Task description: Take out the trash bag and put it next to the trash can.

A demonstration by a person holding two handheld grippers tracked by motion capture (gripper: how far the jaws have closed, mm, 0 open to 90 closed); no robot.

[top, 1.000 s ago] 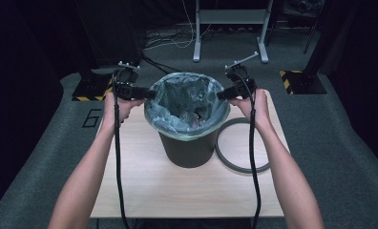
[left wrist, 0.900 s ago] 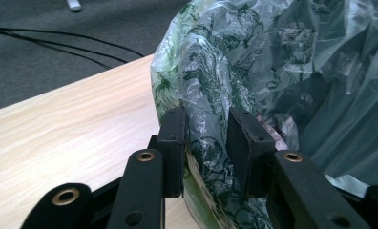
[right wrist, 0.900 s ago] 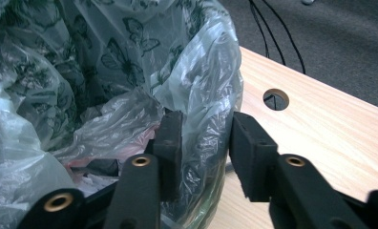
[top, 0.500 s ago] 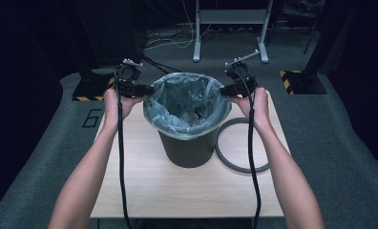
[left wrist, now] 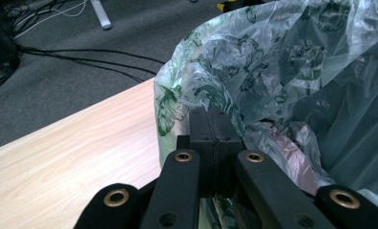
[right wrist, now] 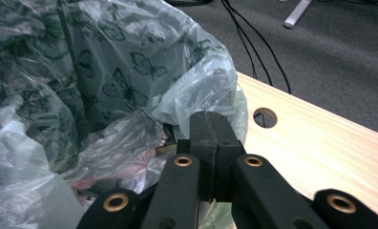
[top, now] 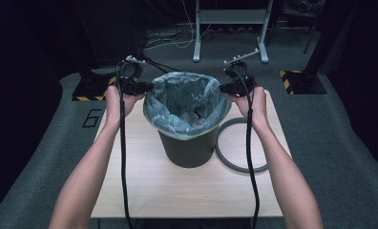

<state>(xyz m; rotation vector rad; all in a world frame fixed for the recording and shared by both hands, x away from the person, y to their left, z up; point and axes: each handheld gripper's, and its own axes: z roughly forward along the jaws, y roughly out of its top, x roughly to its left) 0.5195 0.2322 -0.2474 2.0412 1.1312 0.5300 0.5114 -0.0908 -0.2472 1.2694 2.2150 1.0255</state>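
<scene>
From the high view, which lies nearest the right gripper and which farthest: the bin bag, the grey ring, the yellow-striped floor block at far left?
1. The bin bag: the right gripper is at its right rim.
2. The grey ring: flat on the table, right of the bin, nearer the person.
3. The yellow-striped block: on the floor beyond the table's left edge.

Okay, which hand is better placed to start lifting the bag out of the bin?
Neither: the left gripper and right gripper have both just closed on opposite edges of the bin liner, so lifting together looks best.
</scene>
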